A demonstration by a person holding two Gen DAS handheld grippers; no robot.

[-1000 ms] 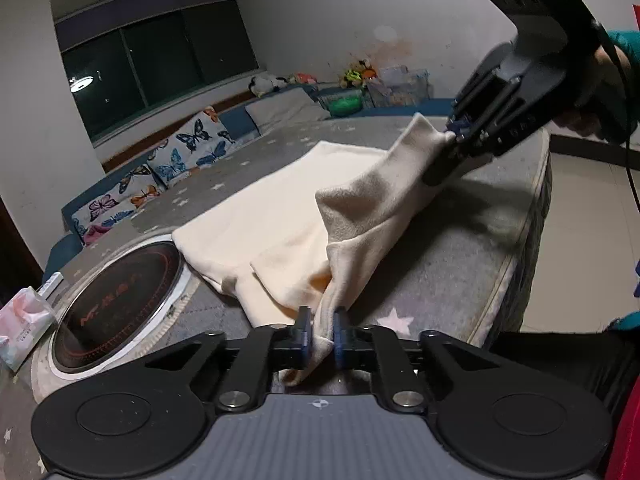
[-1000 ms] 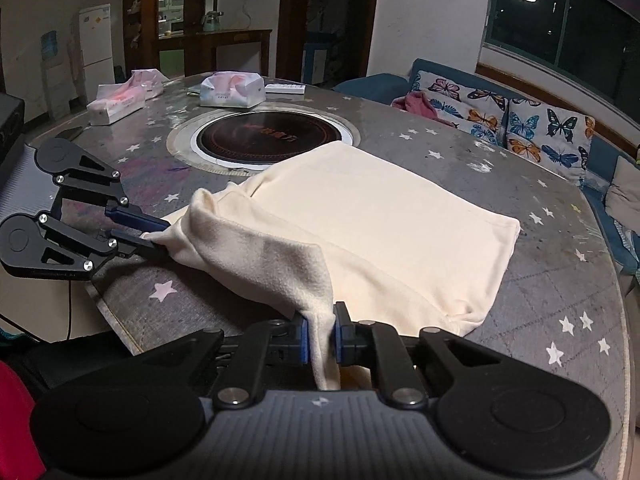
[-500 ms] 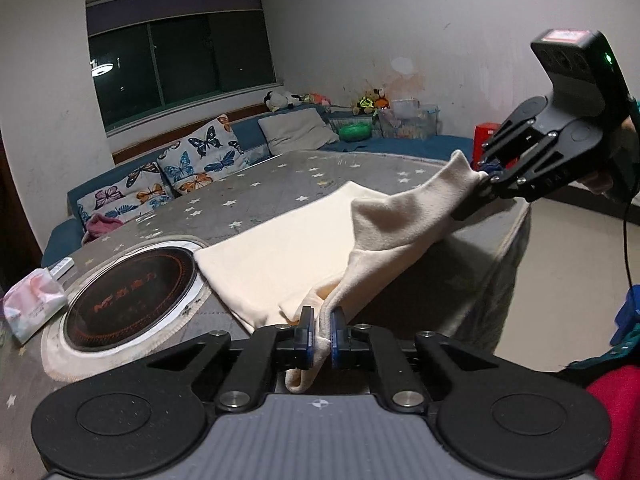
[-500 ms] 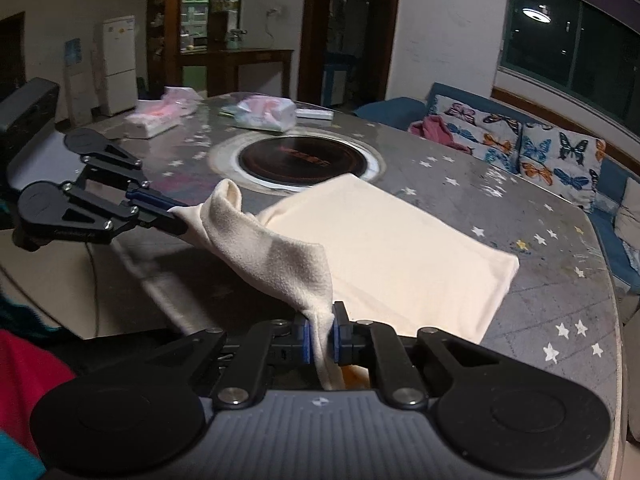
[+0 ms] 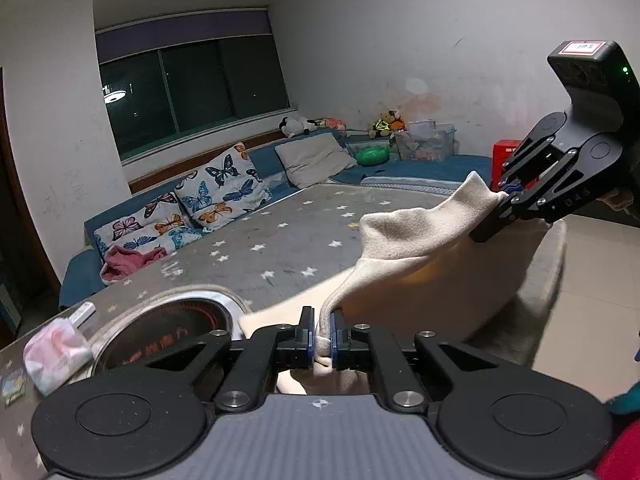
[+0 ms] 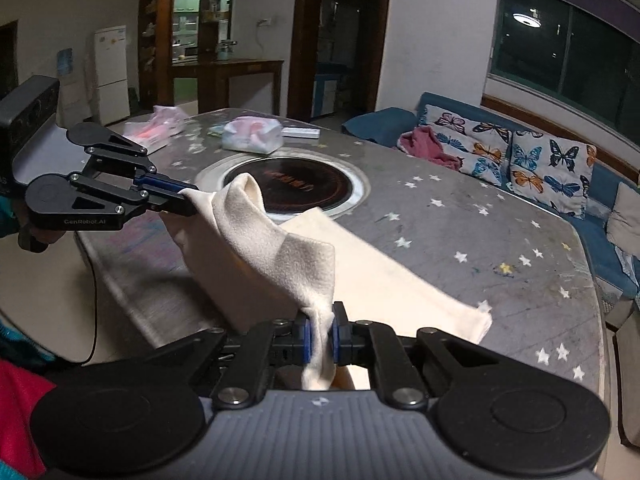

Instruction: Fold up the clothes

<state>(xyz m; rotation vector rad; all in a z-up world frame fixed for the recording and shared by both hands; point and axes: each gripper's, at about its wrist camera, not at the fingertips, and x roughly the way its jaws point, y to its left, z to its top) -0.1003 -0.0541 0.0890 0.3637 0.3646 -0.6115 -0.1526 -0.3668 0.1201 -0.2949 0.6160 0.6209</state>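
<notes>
Here, cream garment [image 6: 280,264] pinched by both hand-held grippers, fridge [image 6: 111,74] only rightward.

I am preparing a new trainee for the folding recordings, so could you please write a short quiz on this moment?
1. True or false: both the left gripper and the right gripper are shut on the cream garment.
2. What lies on the table just beyond the garment? A) induction cooktop B) laptop C) fruit bowl
3. Fill in: the cushions on the sofa bear a ____ print.

Key: 1 true; 2 A, the induction cooktop; 3 butterfly, see the cushions.
</notes>
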